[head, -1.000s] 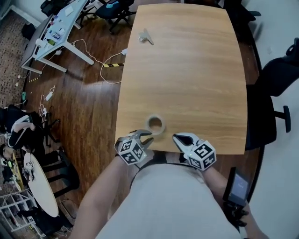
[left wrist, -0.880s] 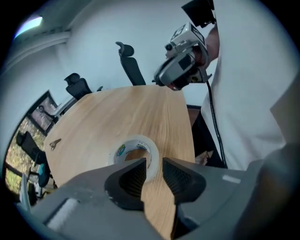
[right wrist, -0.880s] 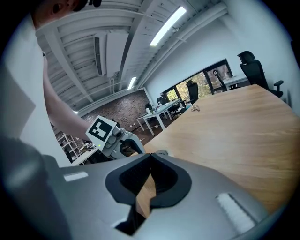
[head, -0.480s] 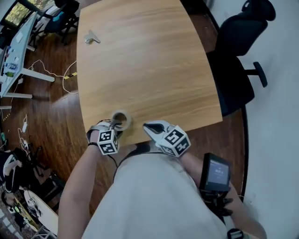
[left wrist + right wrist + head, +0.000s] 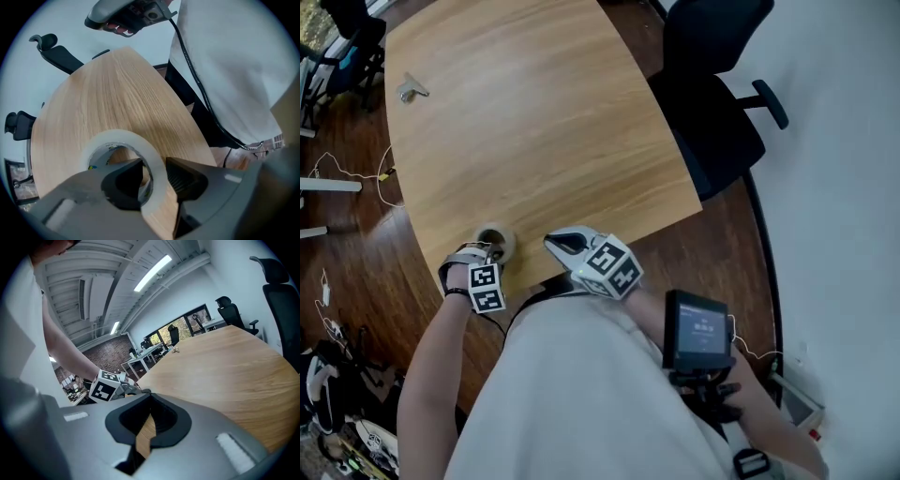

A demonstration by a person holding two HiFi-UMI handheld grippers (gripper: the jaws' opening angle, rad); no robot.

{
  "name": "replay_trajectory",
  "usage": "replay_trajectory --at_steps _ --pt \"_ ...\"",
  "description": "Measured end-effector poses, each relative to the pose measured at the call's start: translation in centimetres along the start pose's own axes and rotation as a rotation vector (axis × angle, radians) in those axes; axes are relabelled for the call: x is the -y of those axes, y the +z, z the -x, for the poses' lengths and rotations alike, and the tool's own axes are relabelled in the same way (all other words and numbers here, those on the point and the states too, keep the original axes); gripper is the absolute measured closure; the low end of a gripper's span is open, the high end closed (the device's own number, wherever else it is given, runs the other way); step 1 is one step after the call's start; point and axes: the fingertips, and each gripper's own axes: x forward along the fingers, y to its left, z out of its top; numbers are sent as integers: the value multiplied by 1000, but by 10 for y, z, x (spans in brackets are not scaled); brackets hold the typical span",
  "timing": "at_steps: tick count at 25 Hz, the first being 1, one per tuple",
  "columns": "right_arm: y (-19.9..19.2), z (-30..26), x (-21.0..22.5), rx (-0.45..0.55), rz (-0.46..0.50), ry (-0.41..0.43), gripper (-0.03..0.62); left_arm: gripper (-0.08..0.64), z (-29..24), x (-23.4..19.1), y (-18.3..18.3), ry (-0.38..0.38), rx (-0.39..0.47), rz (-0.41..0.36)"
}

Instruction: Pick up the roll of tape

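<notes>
The roll of tape [image 5: 495,238] lies flat near the front edge of the wooden table [image 5: 534,112]. My left gripper [image 5: 484,251] points straight down onto it. In the left gripper view its jaws straddle the wall of the roll [image 5: 110,139]: one finger [image 5: 123,180] is inside the hole and the other finger [image 5: 187,180] is outside. The left gripper [image 5: 154,171] is open, and the outer pad stands a little off the wall. My right gripper [image 5: 557,242] hovers at the table's front edge, right of the roll. Its jaws [image 5: 150,397] are shut on nothing.
A small metal object [image 5: 411,88] lies at the table's far left. A black office chair [image 5: 712,84] stands beyond the table's right side. A handheld screen device [image 5: 698,330] sits by the person's right arm. Cables trail on the floor [image 5: 328,178] at left.
My left gripper has dropped onto the roll, rolled about its axis and spread its jaws around the roll's wall. The head view has swung, and the right gripper has shifted only slightly.
</notes>
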Motion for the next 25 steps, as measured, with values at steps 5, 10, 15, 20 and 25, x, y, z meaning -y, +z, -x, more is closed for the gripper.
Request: replay_trajectory --at_steps 5,10,15,20,25 --pt "-5 6 5 11 -23 -7 586 443 -5 5 10 -38 -26 -16" --pt "-2 5 11 11 -24 -3 586 448 -4 4 10 -38 -13 35" --pt "1 6 18 7 -21 -1 586 454 2 -5 14 -44 45 154" --pt "4 7 25 8 -26 -5 586 456 15 -17 22 -73 179 391" --pt "8 11 31 13 -15 2 586 457 38 -34 37 -71 376 668"
